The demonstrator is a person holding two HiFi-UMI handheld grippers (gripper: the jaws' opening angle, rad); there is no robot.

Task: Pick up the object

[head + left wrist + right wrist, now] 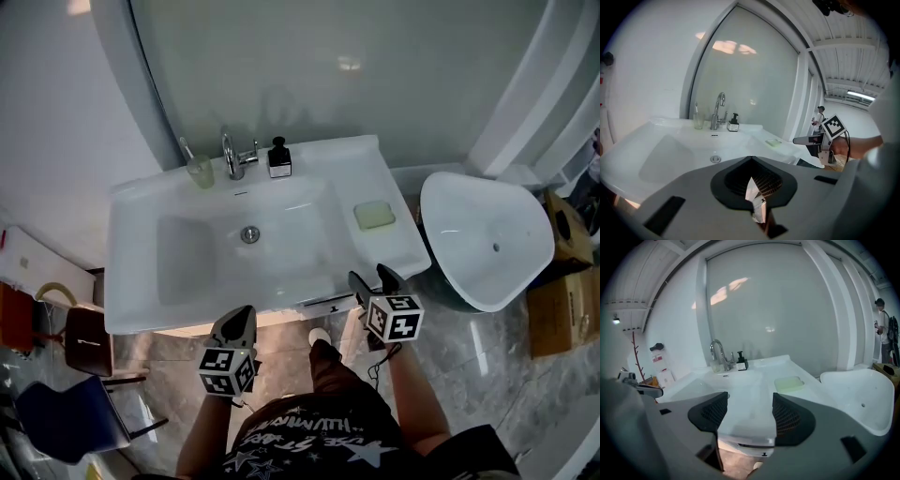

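Hovering at the front edge of the sink [131, 281], pre-grasp, nothing held. Right gripper [371, 276] has its fingers wide; left gripper [242, 317] is pinched closed and empty. The likely target, a pale green soap bar [374, 215], lies on the sink's right ledge. Next move: reach the right gripper forward and straddle the bar.

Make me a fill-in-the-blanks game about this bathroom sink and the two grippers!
1. The left gripper has its jaws shut, but the right gripper has its jaws ____.
2. Between the cup and the black pump bottle stands the ____.
3. In the head view, the pale green bar lies on the sink ledge to the ____ of the bowl.
Missing words: open; faucet; right.
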